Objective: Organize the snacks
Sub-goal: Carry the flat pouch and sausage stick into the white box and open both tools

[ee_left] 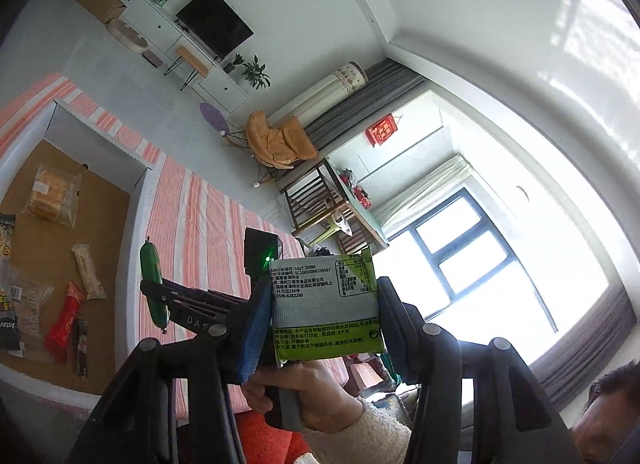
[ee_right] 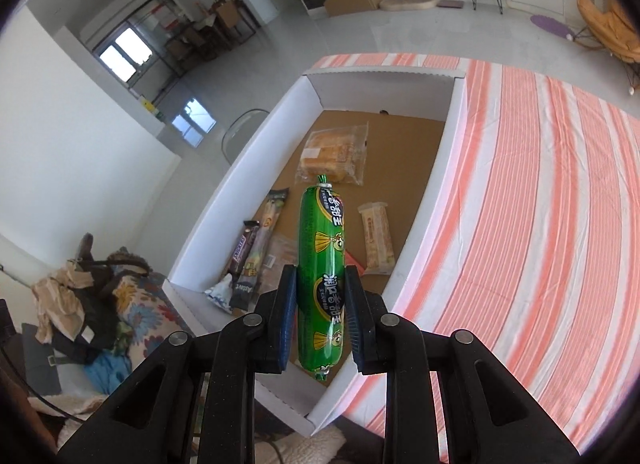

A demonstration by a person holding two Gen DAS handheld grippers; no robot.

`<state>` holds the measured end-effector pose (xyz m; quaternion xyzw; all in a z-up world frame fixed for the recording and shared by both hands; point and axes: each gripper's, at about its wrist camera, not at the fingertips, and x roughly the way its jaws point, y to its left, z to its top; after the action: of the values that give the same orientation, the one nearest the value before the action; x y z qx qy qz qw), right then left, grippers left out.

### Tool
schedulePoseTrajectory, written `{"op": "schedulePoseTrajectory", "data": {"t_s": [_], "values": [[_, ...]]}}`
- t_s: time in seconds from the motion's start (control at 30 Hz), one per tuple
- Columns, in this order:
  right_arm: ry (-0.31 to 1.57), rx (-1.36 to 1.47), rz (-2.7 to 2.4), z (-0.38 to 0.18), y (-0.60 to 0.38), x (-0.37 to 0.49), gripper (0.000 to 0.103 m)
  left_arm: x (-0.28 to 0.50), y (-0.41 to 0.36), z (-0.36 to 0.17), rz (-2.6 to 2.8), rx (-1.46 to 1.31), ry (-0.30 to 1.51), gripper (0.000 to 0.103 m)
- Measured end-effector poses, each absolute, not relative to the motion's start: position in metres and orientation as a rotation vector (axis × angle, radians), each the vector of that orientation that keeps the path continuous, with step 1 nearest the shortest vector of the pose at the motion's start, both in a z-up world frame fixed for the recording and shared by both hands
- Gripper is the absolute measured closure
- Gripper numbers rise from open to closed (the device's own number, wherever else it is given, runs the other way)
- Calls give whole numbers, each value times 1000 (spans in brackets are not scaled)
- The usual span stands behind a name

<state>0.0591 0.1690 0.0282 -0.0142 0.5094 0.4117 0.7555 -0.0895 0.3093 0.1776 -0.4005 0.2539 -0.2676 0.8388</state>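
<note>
Right gripper fingers clamp green sausage, poised over white box, frame centre. Left gripper pinches green packet. Lower sausage into bare brown patch, then release.

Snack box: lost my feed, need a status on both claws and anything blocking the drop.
Left claw shut on green packet. Right claw shut on green sausage, above snack box. Nothing blocking.
</note>
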Motion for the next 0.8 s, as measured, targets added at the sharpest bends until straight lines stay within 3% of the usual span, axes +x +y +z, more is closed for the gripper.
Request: {"op": "schedulePoseTrajectory", "data": {"t_s": [0.17, 0.47, 0.6, 0.67, 0.73, 0.8], "values": [[1136, -23, 915, 22, 178, 58, 79, -97, 322, 193, -424, -706, 495, 52], [1168, -54, 881, -22, 223, 70, 79, -2, 383, 20, 123, -500, 755, 52], [1179, -34, 857, -41, 232, 80, 77, 21, 383, -29, 222, -376, 821, 51], [1150, -27, 837, -43, 234, 85, 69, 27, 385, -43, 274, -340, 830, 47], [1122, -9, 836, -40, 232, 88, 36, 30, 388, -51, 308, -325, 838, 30], [1095, -12, 832, -33, 229, 88, 35, 28, 387, -51, 330, -310, 819, 20]]}}
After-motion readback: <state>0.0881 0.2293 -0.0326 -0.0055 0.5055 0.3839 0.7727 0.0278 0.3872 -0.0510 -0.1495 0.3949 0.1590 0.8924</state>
